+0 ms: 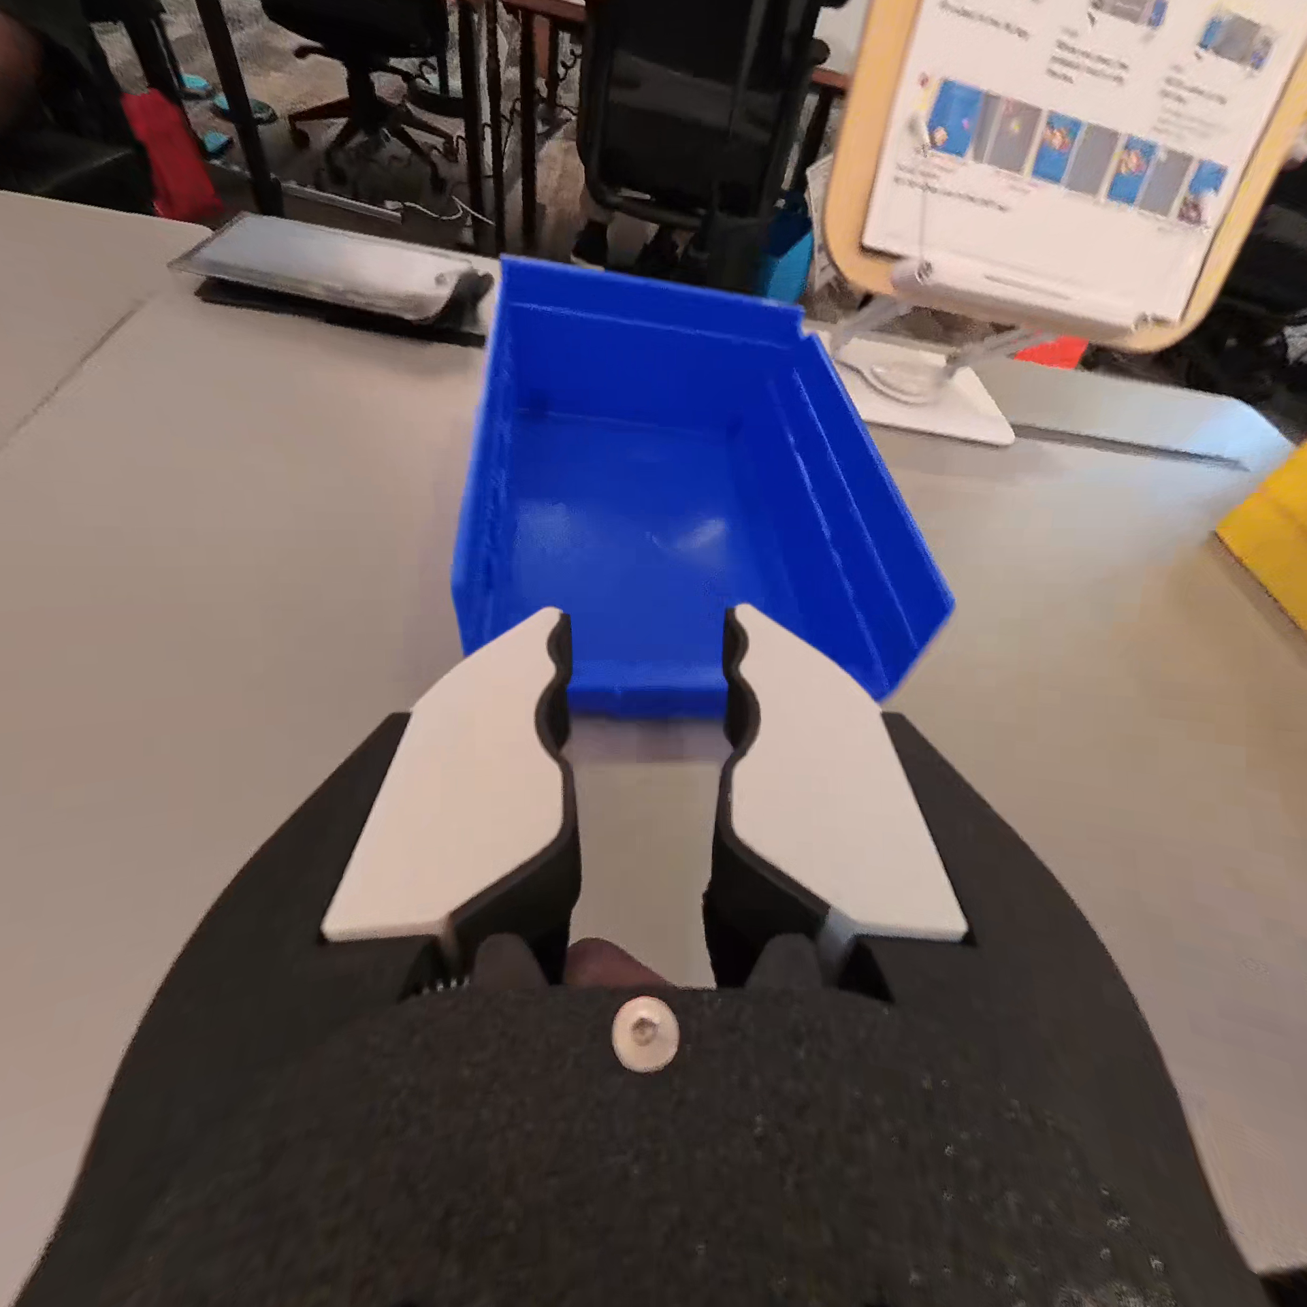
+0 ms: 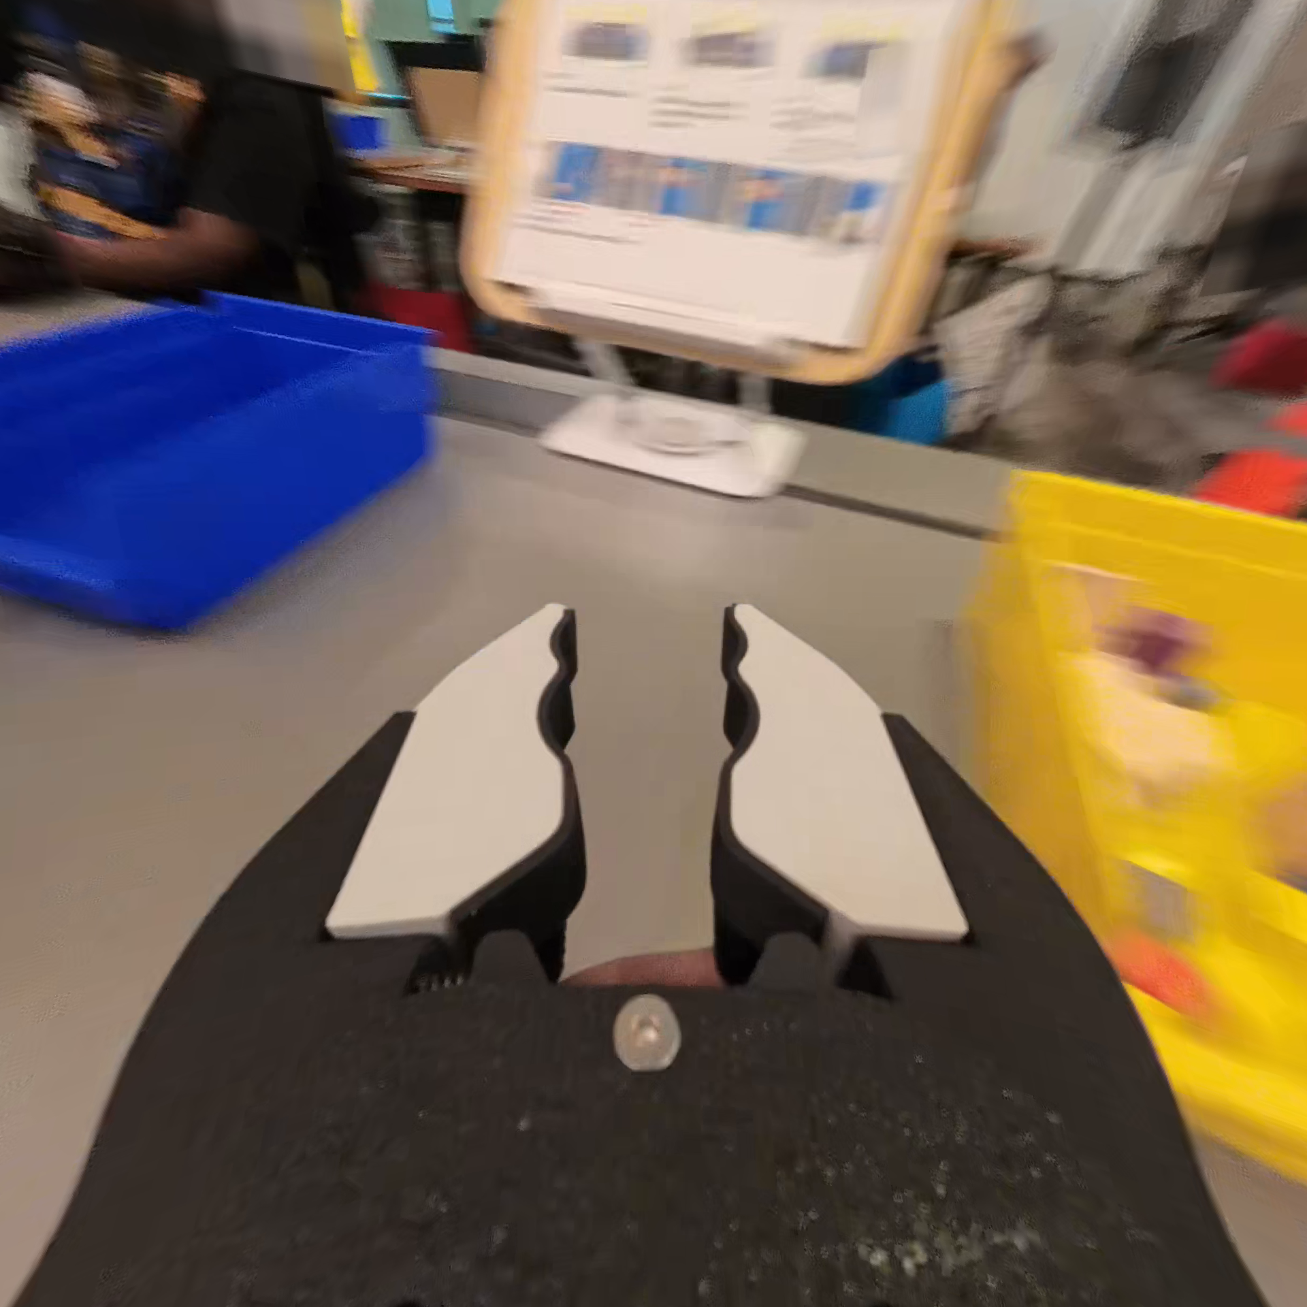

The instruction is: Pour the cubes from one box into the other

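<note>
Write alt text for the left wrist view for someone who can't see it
The open left gripper points at an empty blue box standing on a grey table, its fingertips near the box's low front edge. A corner of a yellow box shows at right.

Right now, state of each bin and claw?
blue bin: upright on table, empty
yellow bin: on table, blurred coloured things inside
left claw: open, holding nothing, at the blue bin's near wall
right claw: open, holding nothing, between bins

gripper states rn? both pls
Left hand-held gripper: open, empty, at the blue bin.
Right hand-held gripper: open, empty, over the table.
</note>
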Action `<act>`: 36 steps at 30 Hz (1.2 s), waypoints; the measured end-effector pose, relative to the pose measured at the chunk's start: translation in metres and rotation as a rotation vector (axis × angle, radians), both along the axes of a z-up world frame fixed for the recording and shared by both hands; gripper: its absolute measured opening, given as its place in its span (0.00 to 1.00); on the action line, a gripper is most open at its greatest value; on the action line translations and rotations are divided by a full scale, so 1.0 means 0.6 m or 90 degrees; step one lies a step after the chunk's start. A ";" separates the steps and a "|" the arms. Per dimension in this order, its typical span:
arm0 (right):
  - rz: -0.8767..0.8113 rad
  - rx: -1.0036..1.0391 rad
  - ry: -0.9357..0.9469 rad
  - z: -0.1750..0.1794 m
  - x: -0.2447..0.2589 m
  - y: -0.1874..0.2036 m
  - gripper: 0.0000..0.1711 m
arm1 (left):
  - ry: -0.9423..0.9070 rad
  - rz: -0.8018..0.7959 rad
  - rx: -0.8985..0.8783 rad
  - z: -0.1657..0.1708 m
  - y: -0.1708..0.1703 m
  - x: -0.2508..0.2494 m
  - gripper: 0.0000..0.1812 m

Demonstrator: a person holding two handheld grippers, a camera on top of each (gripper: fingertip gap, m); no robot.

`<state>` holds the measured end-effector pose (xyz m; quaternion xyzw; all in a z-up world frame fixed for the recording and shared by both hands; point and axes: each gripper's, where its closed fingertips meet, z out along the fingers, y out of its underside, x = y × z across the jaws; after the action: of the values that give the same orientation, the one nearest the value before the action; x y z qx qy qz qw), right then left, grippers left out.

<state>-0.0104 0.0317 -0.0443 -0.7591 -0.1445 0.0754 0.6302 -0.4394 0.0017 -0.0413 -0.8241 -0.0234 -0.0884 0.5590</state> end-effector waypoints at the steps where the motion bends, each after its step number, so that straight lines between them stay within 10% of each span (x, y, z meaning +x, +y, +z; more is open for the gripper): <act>1: -0.058 0.021 -0.032 -0.004 0.079 -0.018 0.22 | 0.012 0.006 0.011 -0.015 -0.023 0.011 0.22; 9: -0.270 -0.017 0.014 -0.069 0.417 -0.117 0.21 | 0.011 0.038 0.000 -0.104 -0.078 0.045 0.22; 29: -0.246 -0.028 0.086 -0.076 0.421 -0.107 0.21 | 0.068 0.011 -0.003 -0.107 -0.079 0.067 0.21; 36: -0.238 -0.035 0.083 -0.078 0.423 -0.105 0.21 | 0.179 -0.103 0.017 -0.086 -0.109 0.214 0.23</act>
<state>0.2436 -0.0311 -0.0913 -0.7830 0.0422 0.0095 0.6206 -0.3107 -0.0634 -0.0930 -0.8199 0.1226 -0.0167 0.5590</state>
